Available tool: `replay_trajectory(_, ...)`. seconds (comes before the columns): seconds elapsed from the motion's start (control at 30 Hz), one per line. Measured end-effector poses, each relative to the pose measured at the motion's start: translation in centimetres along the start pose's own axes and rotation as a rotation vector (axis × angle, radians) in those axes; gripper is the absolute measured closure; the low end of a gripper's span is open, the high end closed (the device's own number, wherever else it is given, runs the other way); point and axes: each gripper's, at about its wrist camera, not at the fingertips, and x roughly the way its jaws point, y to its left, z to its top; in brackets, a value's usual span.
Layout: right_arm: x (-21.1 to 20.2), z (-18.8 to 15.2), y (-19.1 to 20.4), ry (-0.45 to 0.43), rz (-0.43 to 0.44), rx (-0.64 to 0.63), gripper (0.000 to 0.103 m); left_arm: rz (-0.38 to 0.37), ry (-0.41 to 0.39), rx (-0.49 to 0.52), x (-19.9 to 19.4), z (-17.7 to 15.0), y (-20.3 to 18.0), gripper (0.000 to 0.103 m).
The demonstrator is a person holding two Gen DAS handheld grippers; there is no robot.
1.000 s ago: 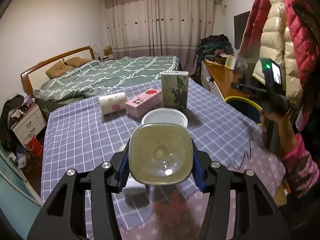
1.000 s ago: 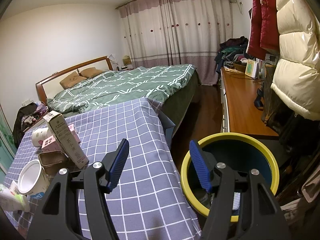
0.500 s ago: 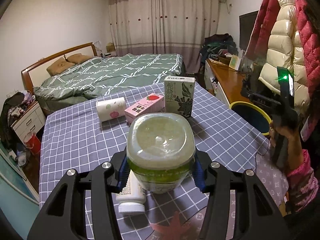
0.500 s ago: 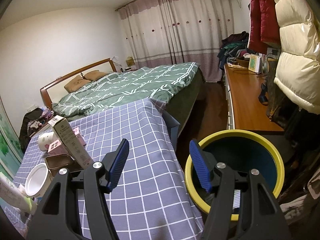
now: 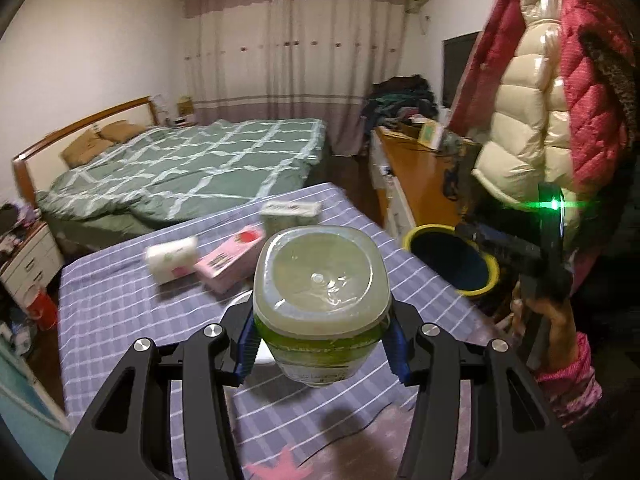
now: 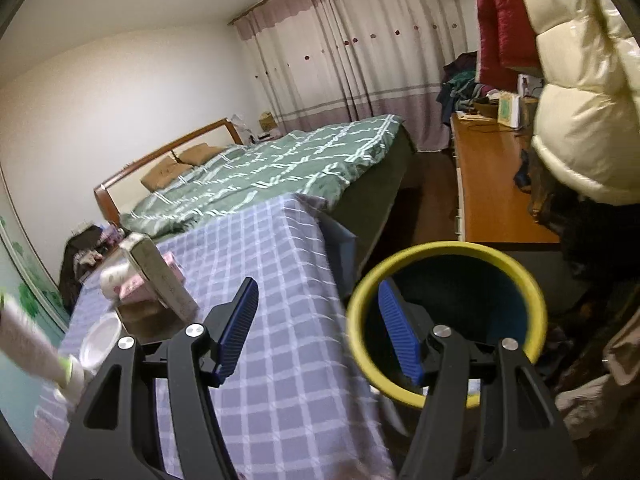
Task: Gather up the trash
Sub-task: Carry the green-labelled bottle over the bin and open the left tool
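The left gripper [image 5: 322, 346] was clamped on a plastic bottle [image 5: 322, 304] with a green label, its blue pads pressed against both sides and its pale base turned toward the camera. Beyond the jaws, on the checked tablecloth [image 5: 120, 308], lay a pink carton [image 5: 230, 262], a white roll [image 5: 172, 258] to its left and a blurred box [image 5: 290, 216] farther off. To the right of the jaws, past the table edge, stood the yellow-rimmed bin [image 5: 452, 262], with a hand [image 5: 548, 320] holding the other tool near it.

The right gripper [image 6: 320, 330] stood with its jaws apart and nothing between them. Its right finger overlapped the mouth of the bin [image 6: 444, 320]; its left finger was over the tablecloth [image 6: 280, 272]. Far left of the jaws stood a tilted carton [image 6: 164, 276] and a white cup [image 6: 100, 338].
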Motion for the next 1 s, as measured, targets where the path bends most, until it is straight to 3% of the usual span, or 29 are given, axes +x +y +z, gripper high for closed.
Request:
replay_trajectory(0.2,-3.6,-1.3,-3.7,-0.026,-0.113,0.002,0.043,-0.144,-0.008,0.07,4.6,3.5,-5.0,0.052)
replay_trajectory(0.43,-6.5,-2.3,-8.1,-0.06,-0.206,0.059,0.043,-0.303,0.043,0.12,13.4,7.5,-12.7,0.052)
replay_trajectory(0.67,-7.7,-2.7,-11.1,-0.077,-0.255,0.116,0.043,-0.356,0.131,0.144,22.5,8.6,-19.2,0.052)
replay_trajectory(0.9,-8.3,-2.8,-12.7,-0.087,-0.302,0.142,0.039,-0.328,0.199,0.138,28.6,7.7,-22.5,0.052)
replay_trajectory(0.97,-8.3,-2.8,-12.9,-0.09,-0.312,0.142,0.039,-0.309,0.2,0.125,29.5,7.5,-22.7,0.028)
replay_trajectory(1.0,-8.5,-2.8,-12.9,-0.091,-0.311,0.142,0.039,-0.297,0.19,0.121,29.6,7.5,-22.7,0.026)
